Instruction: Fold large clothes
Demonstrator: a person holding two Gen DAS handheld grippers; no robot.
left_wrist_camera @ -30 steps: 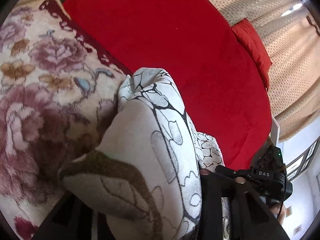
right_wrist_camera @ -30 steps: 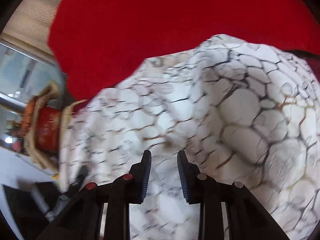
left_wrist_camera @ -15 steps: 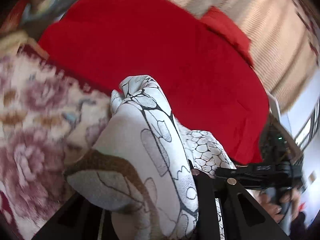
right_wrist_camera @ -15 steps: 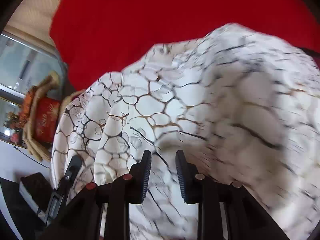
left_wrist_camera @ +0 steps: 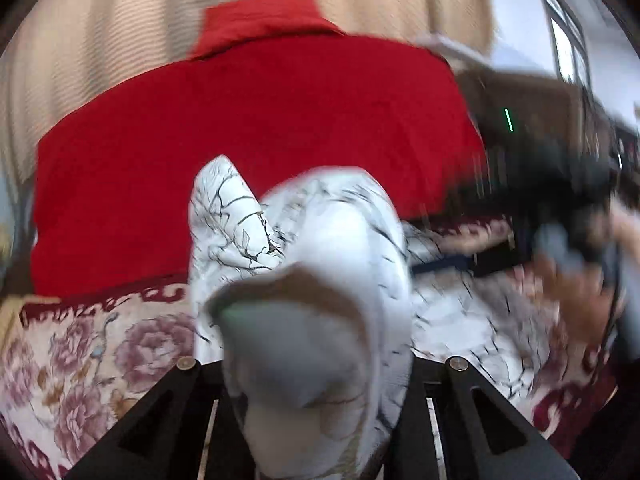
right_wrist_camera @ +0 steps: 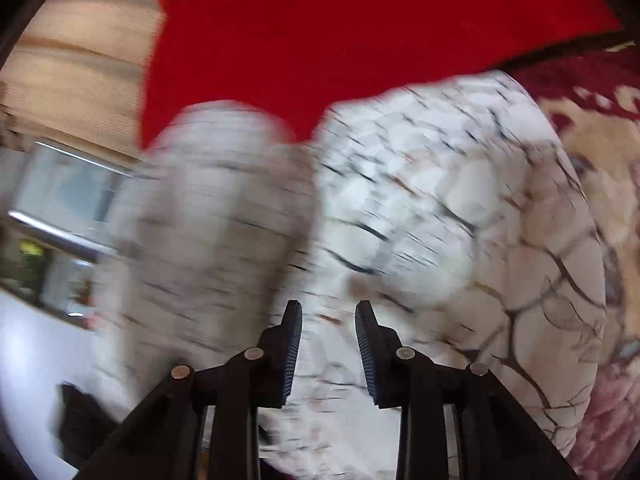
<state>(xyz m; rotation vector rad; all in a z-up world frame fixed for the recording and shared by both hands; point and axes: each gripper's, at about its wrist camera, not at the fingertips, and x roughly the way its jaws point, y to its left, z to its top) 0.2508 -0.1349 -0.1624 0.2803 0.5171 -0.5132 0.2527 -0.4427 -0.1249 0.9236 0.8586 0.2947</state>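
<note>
Over the floral blanket (left_wrist_camera: 100,352), at the edge of the red bedspread (left_wrist_camera: 260,120): white crackle-print garment (left_wrist_camera: 328,240) bunched, lifted and draped across the left gripper (left_wrist_camera: 316,364). Clamped there on a thick wad of cloth, having just closed further; pads hidden under the fabric. Right gripper (right_wrist_camera: 328,320) just opened wider, parted and pressing on nothing, cloth only beyond the gap, not pinched. Likely troubles from here: losing that side of the garment and letting it drop and crumple; dragging a lopsided fold from a single hold; slipping out of the left grip because of the bulky, uneven wad; trapping several layers together and spoiling a clean crease. Heavily blurred, so hard to judge edges.
</note>
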